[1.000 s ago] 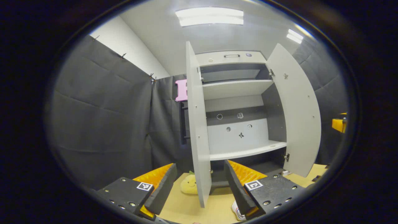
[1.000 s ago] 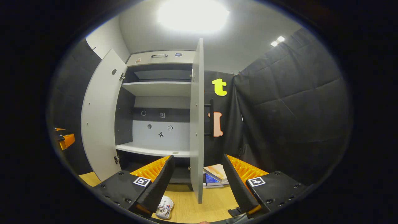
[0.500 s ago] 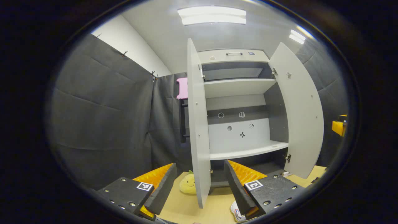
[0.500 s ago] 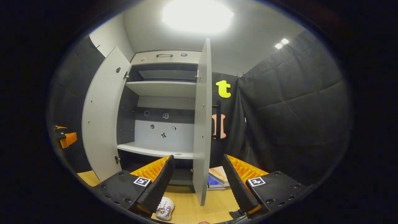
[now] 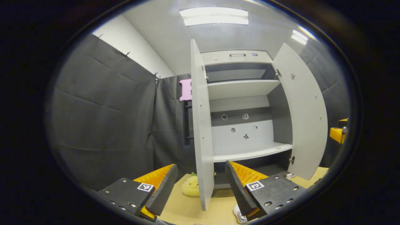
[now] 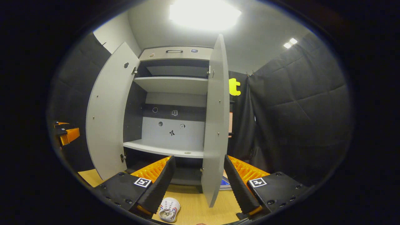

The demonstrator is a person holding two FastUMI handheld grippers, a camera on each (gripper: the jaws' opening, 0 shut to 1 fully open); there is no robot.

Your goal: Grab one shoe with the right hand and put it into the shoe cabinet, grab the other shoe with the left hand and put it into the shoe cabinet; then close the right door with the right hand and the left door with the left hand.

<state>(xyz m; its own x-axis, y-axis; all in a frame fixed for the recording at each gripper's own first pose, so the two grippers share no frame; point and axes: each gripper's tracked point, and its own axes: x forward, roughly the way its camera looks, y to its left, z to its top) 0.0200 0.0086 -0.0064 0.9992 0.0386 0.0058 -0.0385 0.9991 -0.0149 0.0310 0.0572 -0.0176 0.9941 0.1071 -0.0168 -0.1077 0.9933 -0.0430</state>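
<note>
In the right gripper view the right gripper (image 6: 197,184) has its jaws apart and empty, and a white shoe (image 6: 168,210) lies on the wooden counter (image 6: 190,212) just beside its left finger, showing more fully than a second ago. The shoe cabinet's right door (image 6: 215,125) now leans nearer and larger, hiding the books seen earlier. In the left gripper view the left gripper (image 5: 200,187), jaws apart, faces the left door (image 5: 200,131), with the shoe (image 5: 239,215) at its right finger, a yellow plush (image 5: 191,186) beyond, and the shoe cabinet (image 5: 247,153) slightly shifted right.
</note>
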